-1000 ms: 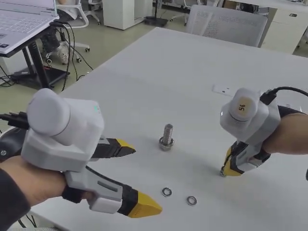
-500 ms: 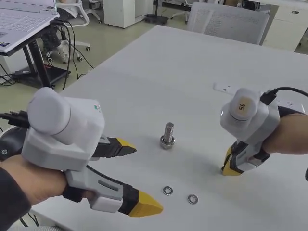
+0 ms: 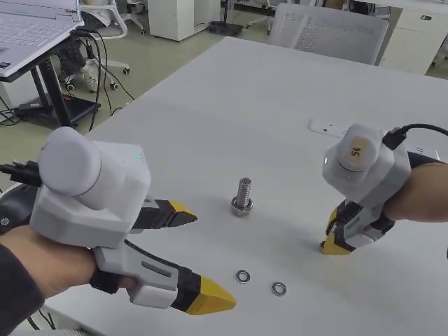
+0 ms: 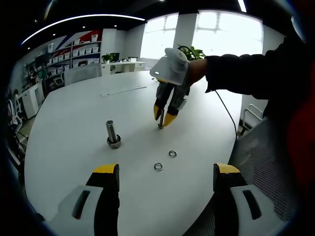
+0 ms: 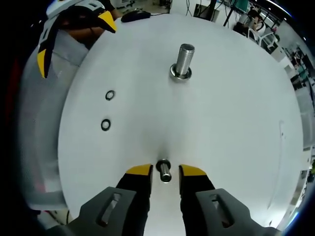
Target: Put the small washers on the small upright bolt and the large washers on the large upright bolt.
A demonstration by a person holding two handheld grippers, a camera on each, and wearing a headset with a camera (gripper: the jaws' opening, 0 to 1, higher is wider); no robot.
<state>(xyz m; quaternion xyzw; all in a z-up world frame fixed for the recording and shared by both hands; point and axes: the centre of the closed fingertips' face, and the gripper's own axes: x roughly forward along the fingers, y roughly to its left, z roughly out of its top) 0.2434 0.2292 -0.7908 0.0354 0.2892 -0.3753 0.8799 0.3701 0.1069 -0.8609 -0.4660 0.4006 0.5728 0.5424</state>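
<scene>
The left claw [image 3: 200,255] hovers low over the near edge of the white tabletop [image 3: 231,112], released, with its yellow-tipped jaws spread wide. In the left gripper view, two small washers [image 4: 158,166] [image 4: 173,154] lie flat on the tabletop just ahead of the gap between those jaws. They sit near each other but do not touch.

The large upright bolt [image 3: 242,198] stands thread-up further in, well apart from the washers. It has a wider ring at its foot, and it cannot be told whether this is the bolt's head or a washer.

To the right, the right claw [image 3: 332,243] points down at the tabletop, a hand [image 3: 420,199] behind it. In the right gripper view its jaws are drawn near each other and straddle the small upright bolt [image 5: 164,169], which stands between the yellow tips. A slim strip of tabletop shows on each side of the bolt, so the claw appears not to be clenched on it. The small bolt carries no washer.

A laptop [image 3: 31,28] sits on a stand beyond the tabletop's left edge.
</scene>
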